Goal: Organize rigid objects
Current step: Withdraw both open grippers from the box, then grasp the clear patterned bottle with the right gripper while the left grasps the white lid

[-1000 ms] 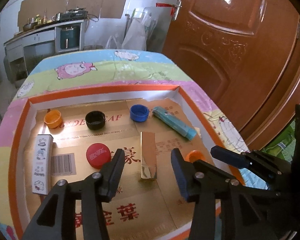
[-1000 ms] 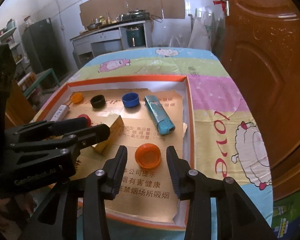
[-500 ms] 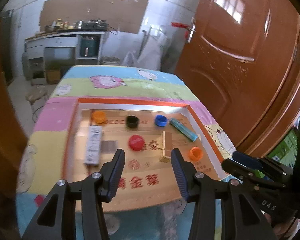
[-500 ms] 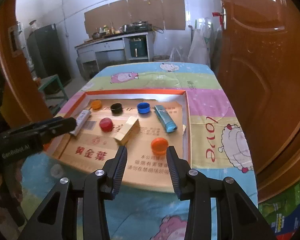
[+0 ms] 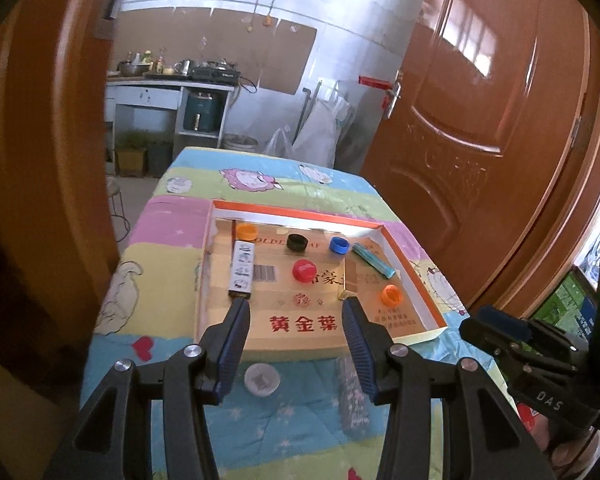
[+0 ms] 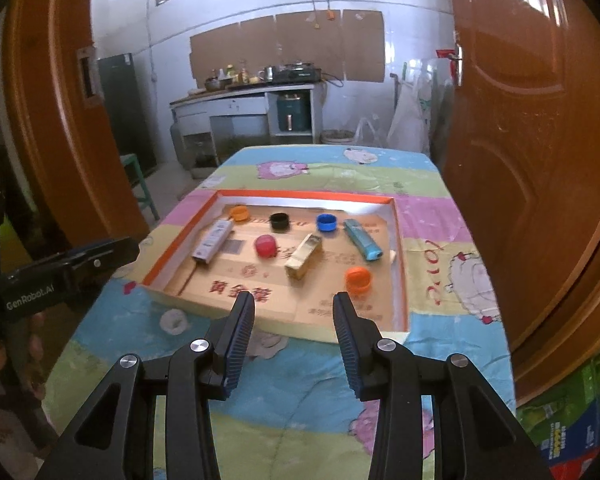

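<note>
Presently both our left gripper and right gripper hang unclenched and empty short of the cardboard tray, where the light, stiff gold box beside the red cap looks best pinched across its narrow sides.

In the tray: three caps at twelve o'clock, gold box at centre, lighter at two

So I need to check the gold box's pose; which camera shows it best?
The right wrist view: the gold box lies fully visible, angled in the tray. In the left wrist view the gold box is foreshortened, its near end at a fingertip.
</note>
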